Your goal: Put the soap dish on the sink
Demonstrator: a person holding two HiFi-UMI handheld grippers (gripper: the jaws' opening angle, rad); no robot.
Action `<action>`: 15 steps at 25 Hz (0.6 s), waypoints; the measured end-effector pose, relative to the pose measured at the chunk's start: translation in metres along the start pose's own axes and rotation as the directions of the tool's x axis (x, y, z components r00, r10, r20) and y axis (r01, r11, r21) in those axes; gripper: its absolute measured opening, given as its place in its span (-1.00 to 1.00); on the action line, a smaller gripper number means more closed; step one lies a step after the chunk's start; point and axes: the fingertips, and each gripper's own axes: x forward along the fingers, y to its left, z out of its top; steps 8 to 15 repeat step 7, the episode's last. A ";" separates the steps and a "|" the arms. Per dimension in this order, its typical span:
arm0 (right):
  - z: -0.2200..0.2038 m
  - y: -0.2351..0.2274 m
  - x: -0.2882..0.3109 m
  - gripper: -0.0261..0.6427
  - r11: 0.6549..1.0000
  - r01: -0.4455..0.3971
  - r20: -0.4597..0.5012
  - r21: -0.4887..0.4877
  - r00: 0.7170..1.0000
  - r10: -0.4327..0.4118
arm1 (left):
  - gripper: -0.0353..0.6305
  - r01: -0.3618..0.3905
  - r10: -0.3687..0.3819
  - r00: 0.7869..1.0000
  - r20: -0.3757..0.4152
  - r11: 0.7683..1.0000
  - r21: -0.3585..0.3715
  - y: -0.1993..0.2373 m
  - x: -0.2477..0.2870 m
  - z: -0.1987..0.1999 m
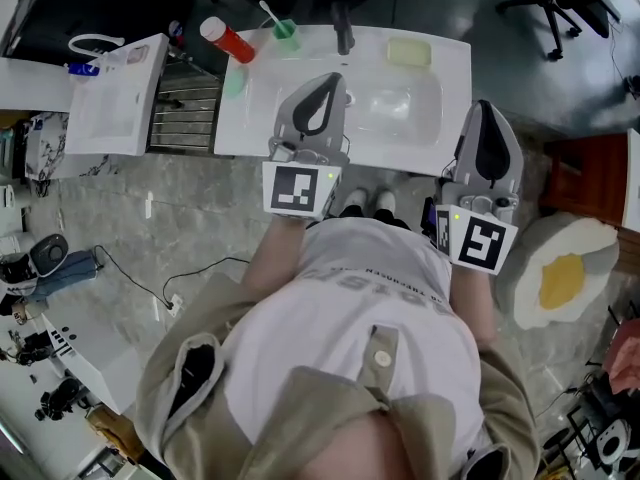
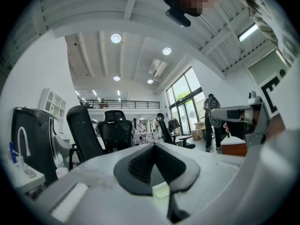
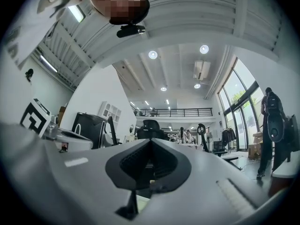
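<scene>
Only the head view looks down on the white ceramic sink, where the pale yellow-green rectangular soap dish lies flat on the far rim, just right of the dark faucet, its long axis running left to right along that rim. Both gripper views instead look level into the room at black office chairs and round ceiling lights. They also show the left gripper and right gripper each pressed together on nothing, near the sink's front.
</scene>
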 end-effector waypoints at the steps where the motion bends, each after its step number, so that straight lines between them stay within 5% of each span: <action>1: 0.000 0.000 0.000 -0.92 1.000 0.001 0.001 -0.002 1.000 -0.001 | -0.87 0.004 -0.004 1.000 0.004 1.000 0.010 0.000 0.000 0.000; 15: 0.003 -0.001 -0.002 -0.92 1.000 0.005 0.007 -0.028 1.000 -0.005 | -0.87 0.020 -0.020 1.000 0.001 0.999 0.038 -0.001 -0.001 -0.008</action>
